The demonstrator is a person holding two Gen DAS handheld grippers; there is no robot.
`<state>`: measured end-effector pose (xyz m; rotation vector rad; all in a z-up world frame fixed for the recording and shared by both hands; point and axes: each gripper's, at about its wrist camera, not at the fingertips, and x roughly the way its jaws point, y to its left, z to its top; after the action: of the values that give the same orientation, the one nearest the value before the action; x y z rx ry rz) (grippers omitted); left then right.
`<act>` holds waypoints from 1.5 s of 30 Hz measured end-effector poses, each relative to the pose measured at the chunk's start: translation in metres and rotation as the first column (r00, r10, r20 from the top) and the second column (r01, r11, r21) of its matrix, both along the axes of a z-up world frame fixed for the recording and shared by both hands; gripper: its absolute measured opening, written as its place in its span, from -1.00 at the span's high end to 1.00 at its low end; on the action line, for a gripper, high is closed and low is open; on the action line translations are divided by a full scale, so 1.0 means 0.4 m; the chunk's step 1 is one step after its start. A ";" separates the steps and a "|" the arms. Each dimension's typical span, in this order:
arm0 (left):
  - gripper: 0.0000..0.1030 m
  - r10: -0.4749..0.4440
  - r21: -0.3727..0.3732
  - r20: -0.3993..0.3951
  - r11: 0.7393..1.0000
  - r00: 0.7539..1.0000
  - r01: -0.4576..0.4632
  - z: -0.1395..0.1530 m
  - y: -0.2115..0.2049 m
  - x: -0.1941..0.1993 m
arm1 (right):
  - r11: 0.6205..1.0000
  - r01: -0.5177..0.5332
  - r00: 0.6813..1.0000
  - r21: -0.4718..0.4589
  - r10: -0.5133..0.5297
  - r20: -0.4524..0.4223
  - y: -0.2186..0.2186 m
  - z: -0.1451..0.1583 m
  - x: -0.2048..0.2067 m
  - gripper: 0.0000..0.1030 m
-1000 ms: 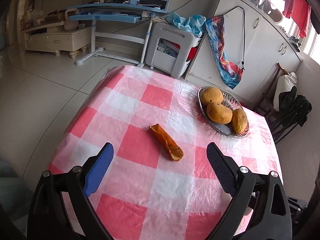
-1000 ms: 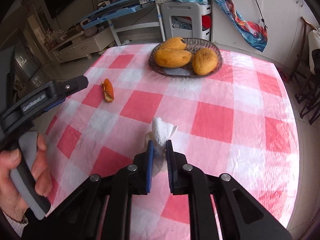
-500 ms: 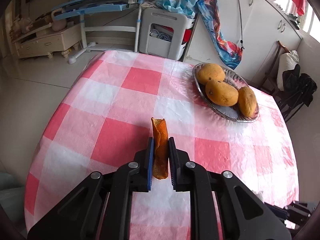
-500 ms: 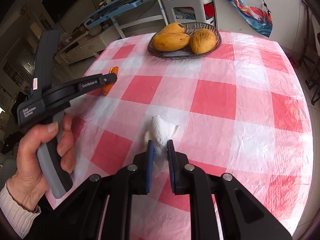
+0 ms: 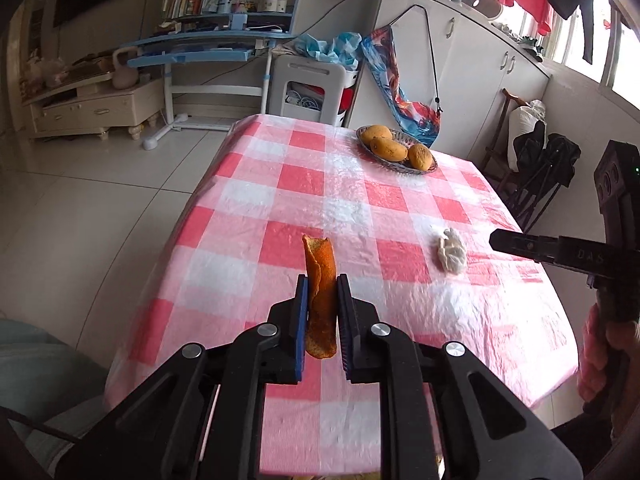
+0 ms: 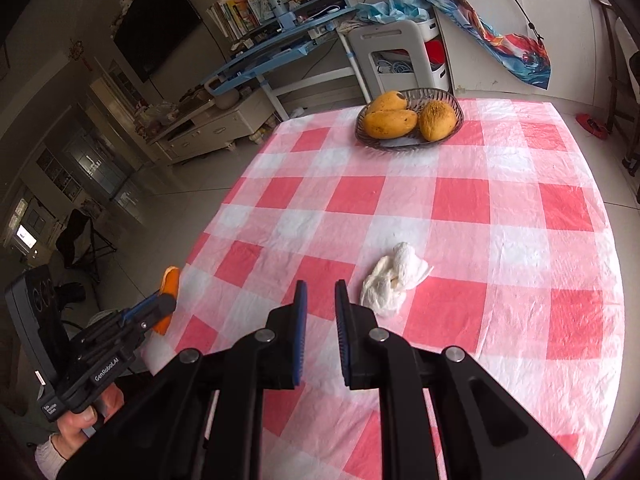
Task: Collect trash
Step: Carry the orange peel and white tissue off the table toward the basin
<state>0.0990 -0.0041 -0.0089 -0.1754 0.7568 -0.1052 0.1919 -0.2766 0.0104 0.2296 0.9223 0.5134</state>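
Observation:
An orange peel strip (image 5: 318, 264) stands upright between the blue pads of my left gripper (image 5: 322, 278), which is shut on it above the near part of the checked table. The right wrist view shows the same peel (image 6: 170, 280) in that gripper (image 6: 166, 304) off the table's left edge. A crumpled white tissue (image 6: 394, 280) lies on the cloth just right of my right gripper (image 6: 321, 286). That gripper's jaws stand narrow with nothing between them. In the left wrist view the tissue (image 5: 451, 255) rests left of the right gripper's fingers (image 5: 520, 244).
A wire bowl (image 6: 400, 146) with three mangoes sits at the table's far end, also visible from the left wrist as the bowl (image 5: 400, 166). The red and white plastic cloth (image 6: 460, 204) covers the table. A hand (image 5: 596, 360) holds the right gripper's handle. Chairs and cabinets stand beyond the table.
My left gripper shut on the peel, lifted it and drew back toward the near edge. The right gripper pulled back; the tissue left its jaws and lies on the cloth.

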 end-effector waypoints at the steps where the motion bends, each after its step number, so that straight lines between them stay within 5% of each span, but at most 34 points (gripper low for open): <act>1: 0.73 -0.005 -0.006 0.004 1.000 1.000 0.005 0.000 0.007 -0.023 | 1.000 0.011 1.000 0.004 -0.011 -0.002 -0.002 -0.004 -0.015 0.69; 10: 0.73 -0.014 -0.055 -0.001 0.998 1.000 0.014 -0.019 0.049 -0.098 | 0.991 0.107 0.994 -0.081 -0.109 -0.029 -0.003 -0.063 -0.002 0.69; 11: 0.73 -0.015 -0.056 0.005 0.998 1.000 0.015 -0.017 0.051 -0.100 | 0.989 0.122 0.992 -0.088 -0.125 -0.028 -0.001 -0.068 0.011 0.61; 13: 0.73 -0.018 -0.067 0.009 0.998 1.000 0.018 -0.018 0.054 -0.098 | 0.982 0.160 0.987 -0.104 -0.162 -0.011 0.001 -0.074 0.029 -0.25; 14: 0.73 -0.018 -0.070 0.010 0.997 1.000 0.019 -0.019 0.055 -0.097 | 0.977 0.183 0.983 -0.108 -0.183 0.004 0.002 -0.076 0.040 -0.28; 21: 0.73 -0.053 -0.045 0.024 0.997 0.998 0.054 -0.015 0.023 -0.088 | 0.950 0.218 0.974 -0.223 -0.227 -0.016 0.038 -0.138 0.109 -0.26; 24: 0.73 -0.067 -0.027 0.029 0.997 0.997 0.068 -0.014 0.012 -0.087 | 0.936 0.185 0.982 -0.298 -0.186 0.026 0.067 -0.137 0.103 0.46; 25: 0.73 -0.069 -0.024 0.031 0.997 0.997 0.070 -0.013 0.010 -0.088 | 0.938 0.172 0.985 -0.300 -0.172 0.028 0.069 -0.135 0.098 0.49; 39: 0.73 -0.088 -0.003 0.097 0.996 0.991 0.088 0.032 -0.012 -0.191 | 0.997 0.077 0.989 -0.021 -0.073 0.128 0.042 0.002 -0.172 0.57; 45: 0.73 -0.093 -0.004 0.121 0.995 0.988 0.095 0.049 -0.017 -0.243 | 0.999 0.044 0.979 -0.002 -0.043 0.197 0.053 0.037 -0.287 0.57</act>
<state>0.0018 -0.0111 0.0109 -0.1414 0.6438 -0.2075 0.0773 -0.2555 0.0252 0.1891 0.7241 0.4836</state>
